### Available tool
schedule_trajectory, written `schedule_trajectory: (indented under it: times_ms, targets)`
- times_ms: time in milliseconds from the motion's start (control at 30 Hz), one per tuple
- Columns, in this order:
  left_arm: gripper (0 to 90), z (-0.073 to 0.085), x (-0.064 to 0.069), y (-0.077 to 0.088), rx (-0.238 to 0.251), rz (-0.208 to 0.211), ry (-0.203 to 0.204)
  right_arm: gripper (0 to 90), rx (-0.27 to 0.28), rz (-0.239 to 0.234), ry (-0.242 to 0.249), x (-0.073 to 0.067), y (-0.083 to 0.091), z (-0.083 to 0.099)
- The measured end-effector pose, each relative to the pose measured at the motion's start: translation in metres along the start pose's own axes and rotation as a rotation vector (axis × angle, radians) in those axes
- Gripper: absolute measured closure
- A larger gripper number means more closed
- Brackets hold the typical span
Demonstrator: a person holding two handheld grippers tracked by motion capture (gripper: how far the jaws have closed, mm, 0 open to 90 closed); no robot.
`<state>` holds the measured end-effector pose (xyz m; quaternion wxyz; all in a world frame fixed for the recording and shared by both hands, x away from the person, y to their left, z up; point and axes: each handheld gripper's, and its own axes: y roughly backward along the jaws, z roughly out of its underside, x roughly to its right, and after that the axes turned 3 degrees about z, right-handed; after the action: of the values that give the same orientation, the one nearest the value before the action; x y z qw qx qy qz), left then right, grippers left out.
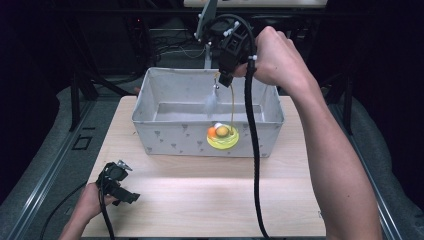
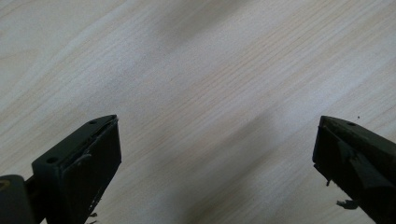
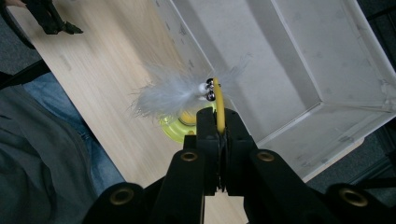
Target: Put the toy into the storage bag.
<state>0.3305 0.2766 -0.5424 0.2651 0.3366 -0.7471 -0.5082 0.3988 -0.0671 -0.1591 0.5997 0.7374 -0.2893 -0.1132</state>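
Low at the left: left gripper [image 1: 120, 187] in a hand near the front corner of the wooden table [image 1: 175, 200], jaws spread wide with nothing between them, bare wood grain beneath in the left gripper view.

Middle, at the far side of the table: grey fabric bin [image 1: 165, 125], open at the top. Above it hangs a cat toy, with a thin yellow wire [image 1: 232, 102], a tuft of white feather [image 1: 211, 100] near the top and a round yellow base [image 1: 223, 136] with an orange ball at the bottom. In the high view the base appears level with the bin's near wall; cannot tell whether inside the rim, touching it or just outside.

Upper right: right gripper [image 1: 225, 79], raised over the bin in the right hand [image 1: 277, 57], jaws clenched tight on the top of the wire, as in the right gripper view [image 3: 218, 123], feather just beyond the tips. Black cable [image 1: 255, 165] trailing down across the table.

Likely risks: thin wire slipping through the pads, given so narrow a grip; base swinging on the springy wire and catching the soft bin wall, or landing outside on the table if let go too near the front; feather snagging between the jaws at release.
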Motion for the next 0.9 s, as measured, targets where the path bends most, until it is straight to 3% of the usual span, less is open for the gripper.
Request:
schedule_trajectory:
  times_ms: [900]
  targets:
    - [1.2,0.000,0.000,0.000,-0.004,0.005,-0.002,88.1,0.045,0.049,-0.039,0.011,0.029,-0.018]
